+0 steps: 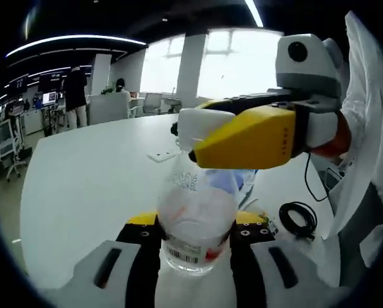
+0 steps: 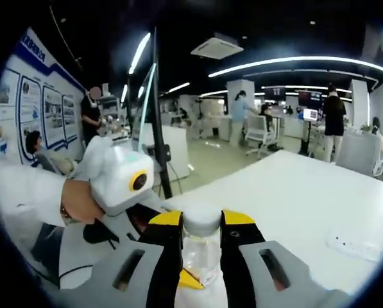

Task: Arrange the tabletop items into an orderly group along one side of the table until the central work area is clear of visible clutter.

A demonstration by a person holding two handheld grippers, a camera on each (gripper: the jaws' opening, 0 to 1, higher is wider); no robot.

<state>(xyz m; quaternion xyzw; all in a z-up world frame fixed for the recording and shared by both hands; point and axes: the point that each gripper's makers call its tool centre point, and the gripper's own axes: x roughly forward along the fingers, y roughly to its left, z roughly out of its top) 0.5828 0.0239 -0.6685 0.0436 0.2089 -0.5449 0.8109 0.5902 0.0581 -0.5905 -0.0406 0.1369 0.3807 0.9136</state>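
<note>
Barcode label (image 1: 181, 255) on clear bottle (image 1: 196, 215)

Bottle (image 1: 196, 218) base cut off below the left jaws; its cap (image 2: 201, 221) half-hidden between the right jaws.

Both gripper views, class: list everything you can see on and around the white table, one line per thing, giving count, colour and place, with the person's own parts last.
Bottle: one, clear plastic with a white cap, held upright over the table between both tongs.
Table: one, white, under the bottle.
Power strip: one, white, flat on the table.
Cable: one coil, black, at the table's edge.
Left tongs: one, black and yellow jaws, shut on the bottle's body.
Right tongs: one, black and yellow jaws, shut at the bottle's cap.
Hand: one, white sleeve, holding the left tongs.
</note>
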